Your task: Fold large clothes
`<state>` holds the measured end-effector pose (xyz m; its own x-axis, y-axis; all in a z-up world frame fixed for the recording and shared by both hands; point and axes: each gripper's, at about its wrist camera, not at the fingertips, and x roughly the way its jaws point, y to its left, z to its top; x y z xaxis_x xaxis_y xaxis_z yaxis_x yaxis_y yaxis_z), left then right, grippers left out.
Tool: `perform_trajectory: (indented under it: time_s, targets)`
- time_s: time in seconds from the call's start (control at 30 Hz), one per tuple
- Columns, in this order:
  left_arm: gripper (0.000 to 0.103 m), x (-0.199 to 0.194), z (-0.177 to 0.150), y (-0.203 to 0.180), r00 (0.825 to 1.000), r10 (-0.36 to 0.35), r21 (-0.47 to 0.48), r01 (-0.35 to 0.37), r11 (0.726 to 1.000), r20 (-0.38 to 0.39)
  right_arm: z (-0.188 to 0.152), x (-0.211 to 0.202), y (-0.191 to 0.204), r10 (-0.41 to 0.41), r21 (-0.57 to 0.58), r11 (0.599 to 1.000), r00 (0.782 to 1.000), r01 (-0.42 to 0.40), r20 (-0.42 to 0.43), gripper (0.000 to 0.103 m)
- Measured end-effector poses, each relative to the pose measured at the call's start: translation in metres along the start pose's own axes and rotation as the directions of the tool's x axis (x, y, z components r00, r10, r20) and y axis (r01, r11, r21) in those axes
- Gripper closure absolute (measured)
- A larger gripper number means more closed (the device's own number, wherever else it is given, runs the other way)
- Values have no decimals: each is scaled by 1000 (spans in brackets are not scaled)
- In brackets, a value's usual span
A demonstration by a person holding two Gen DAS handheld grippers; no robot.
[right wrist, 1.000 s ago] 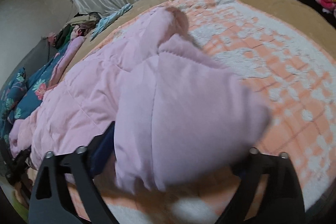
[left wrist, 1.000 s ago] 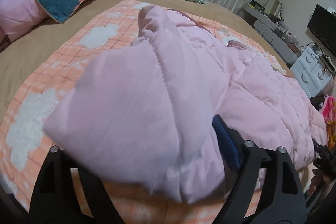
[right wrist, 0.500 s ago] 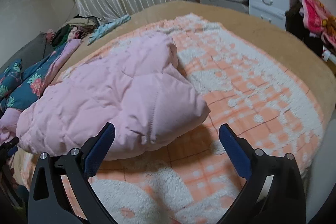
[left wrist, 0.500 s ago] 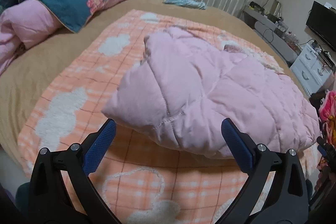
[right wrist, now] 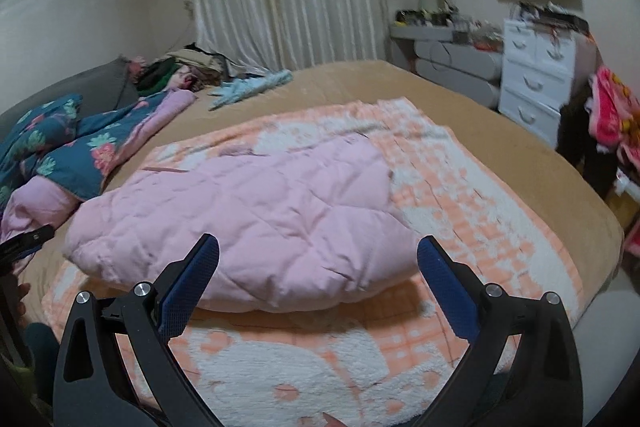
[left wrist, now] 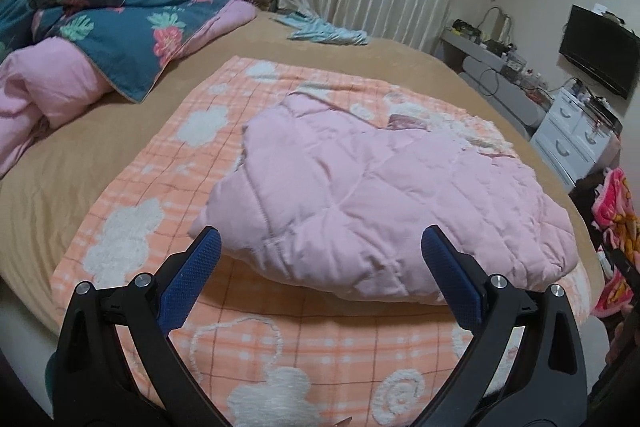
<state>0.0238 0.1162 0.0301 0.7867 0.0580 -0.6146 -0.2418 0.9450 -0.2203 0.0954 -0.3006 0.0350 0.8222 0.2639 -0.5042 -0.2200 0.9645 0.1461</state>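
Since both grippers, left (left wrist: pixel 318 255) and right (right wrist: pixel 318 259), hang wide apart and empty over the blanket's (left wrist: pixel 136 187) near edge, you'd grab the puffy, light, squishy jacket (left wrist: pixel 384 199), lying folded mid-blanket, by its thick near fold, because the smooth shell probably slips.

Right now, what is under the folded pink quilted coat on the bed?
The pink quilted coat rests on an orange checked blanket with white flower shapes, spread over the tan bedcover. The blanket's patch directly beneath the coat is covered, so anything there is hidden.
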Motion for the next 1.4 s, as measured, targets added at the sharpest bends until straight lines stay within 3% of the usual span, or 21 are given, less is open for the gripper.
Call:
perform_trajectory:
  time_s: [0.37,0.6,0.97,1.4]
  targets:
    - [9,-22,-20,-44,996,-85,98,83,992,23,-1,-29,52,56,-122,991,998,-51,40,4]
    - [9,-26,-47,-66,992,-128,158,127,979,-1,-23,-33,70,101,-88,991,995,-99,16,4]
    - [9,-26,-67,-74,988,-151,193,153,969,-26,-60,-28,98,123,-151,980,991,-129,-47,4]
    - [9,-26,-67,-74,988,-154,191,156,969,-25,-61,-23,101,137,-144,979,987,-147,-78,4]
